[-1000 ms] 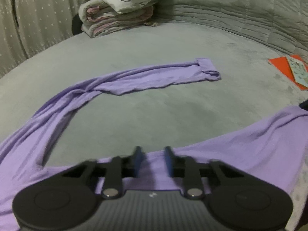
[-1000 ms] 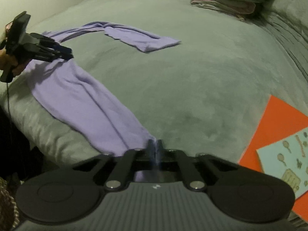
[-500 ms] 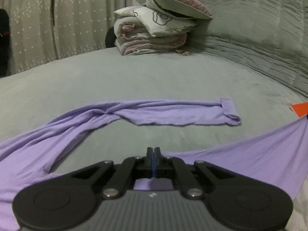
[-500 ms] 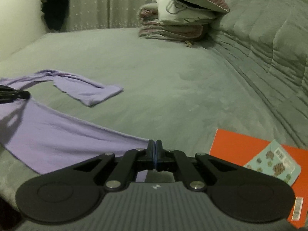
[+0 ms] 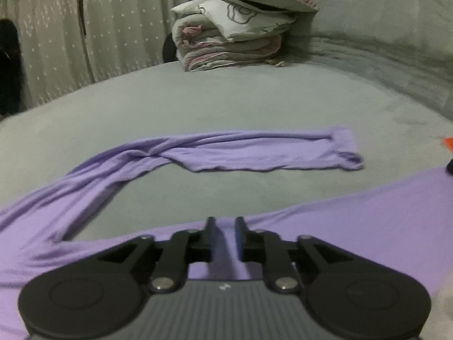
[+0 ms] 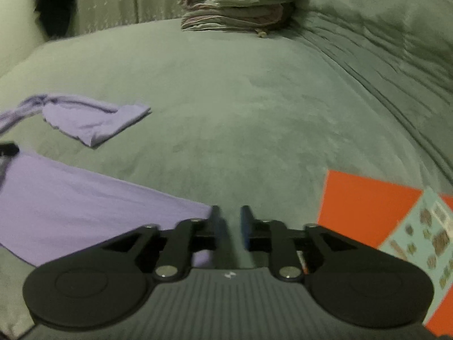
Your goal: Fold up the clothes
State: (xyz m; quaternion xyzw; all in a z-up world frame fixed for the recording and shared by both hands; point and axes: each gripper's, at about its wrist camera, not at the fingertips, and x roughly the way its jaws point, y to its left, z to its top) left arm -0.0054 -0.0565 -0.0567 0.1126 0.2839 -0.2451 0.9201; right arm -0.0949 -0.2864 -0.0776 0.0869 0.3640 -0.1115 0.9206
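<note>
Two grippers: both were in view, each with a narrow gap between its fingers and nothing held.
Left gripper [image 5: 224,223]: jaws parted, fingertips low over the near band of the purple garment [image 5: 368,221]; whether they touched the cloth could not be told.
Right gripper [image 6: 230,212]: jaws parted, the left fingertip at the corner of the purple garment [image 6: 85,206], the right fingertip over bare bed cover; no cloth lay between them.
Garment position: spread on the grey bed cover [image 5: 226,99] in a U shape, one broad flat band along the near edge and one narrower, wrinkled leg or sleeve [image 5: 254,153] farther back, its cuffed end pointing right.
Garment from the right wrist: the far cuffed end [image 6: 93,121] lay apart from the near band, with bare cover between them.
Bedding stack: folded quilts with a pillow on top [image 5: 240,31] sat at the far side of the bed, well apart from the garment.
Curtain [image 5: 70,34]: pale, dotted, hanging behind the bed on the left.
Orange sheet [image 6: 365,206]: flat on the cover just right of the right gripper, with a pale blue printed card [image 6: 424,232] lying on it.
In the way: only the orange sheet and card lay close to the right gripper; the cover between the two garment bands held no objects.
Sharpness: both views were somewhat blurred.
</note>
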